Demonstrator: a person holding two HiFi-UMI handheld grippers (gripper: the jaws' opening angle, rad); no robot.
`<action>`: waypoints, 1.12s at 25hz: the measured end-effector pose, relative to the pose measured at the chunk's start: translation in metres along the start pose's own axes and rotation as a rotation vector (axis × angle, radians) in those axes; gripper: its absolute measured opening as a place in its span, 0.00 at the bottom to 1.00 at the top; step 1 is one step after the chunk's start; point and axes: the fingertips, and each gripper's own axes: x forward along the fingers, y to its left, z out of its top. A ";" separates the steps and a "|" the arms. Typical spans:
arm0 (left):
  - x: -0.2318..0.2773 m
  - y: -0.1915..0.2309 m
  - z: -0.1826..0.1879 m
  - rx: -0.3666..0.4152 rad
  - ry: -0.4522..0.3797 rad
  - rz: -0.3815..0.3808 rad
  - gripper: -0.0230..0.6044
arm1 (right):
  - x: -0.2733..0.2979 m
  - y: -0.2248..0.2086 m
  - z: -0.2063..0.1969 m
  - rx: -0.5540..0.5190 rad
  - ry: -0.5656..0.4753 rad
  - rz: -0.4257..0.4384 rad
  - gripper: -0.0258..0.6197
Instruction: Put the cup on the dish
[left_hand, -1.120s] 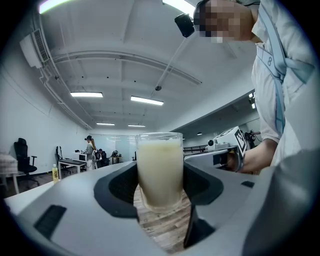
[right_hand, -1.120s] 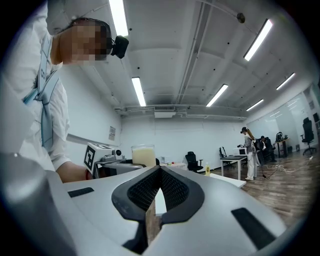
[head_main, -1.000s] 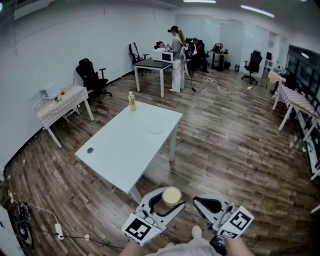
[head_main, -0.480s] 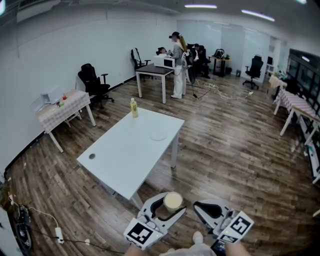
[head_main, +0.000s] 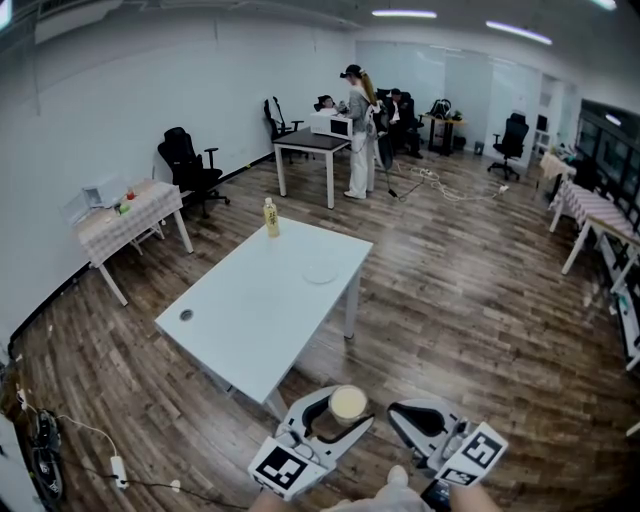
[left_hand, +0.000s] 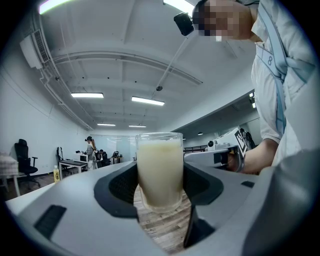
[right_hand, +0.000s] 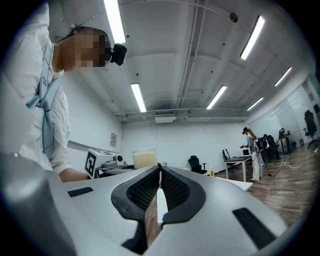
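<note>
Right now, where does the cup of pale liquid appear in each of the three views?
Head view: the cup is at bottom centre, between the jaws of the left hand-held gripper.
Left gripper view: the cup fills the centre, held upright.
Right gripper view: the cup is small, just left of centre.
Shared landmark: the yellow bottle.

The surface (head_main: 240, 310) stands at your 11 o'clock; on it the dish (head_main: 320, 273) lies far right, the bottle (head_main: 270, 217) at its 11 o'clock. The cup (head_main: 347, 403) sits between the jaws of your left gripper (head_main: 330, 418).
</note>
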 end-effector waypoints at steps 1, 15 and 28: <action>0.000 0.001 0.000 -0.001 -0.002 0.000 0.45 | 0.001 0.000 0.000 -0.004 0.002 0.003 0.09; 0.040 0.044 -0.011 -0.009 0.026 0.008 0.45 | 0.030 -0.057 -0.008 0.019 0.012 0.020 0.09; 0.116 0.113 -0.015 -0.015 0.045 0.048 0.45 | 0.068 -0.157 0.006 0.034 -0.003 0.059 0.09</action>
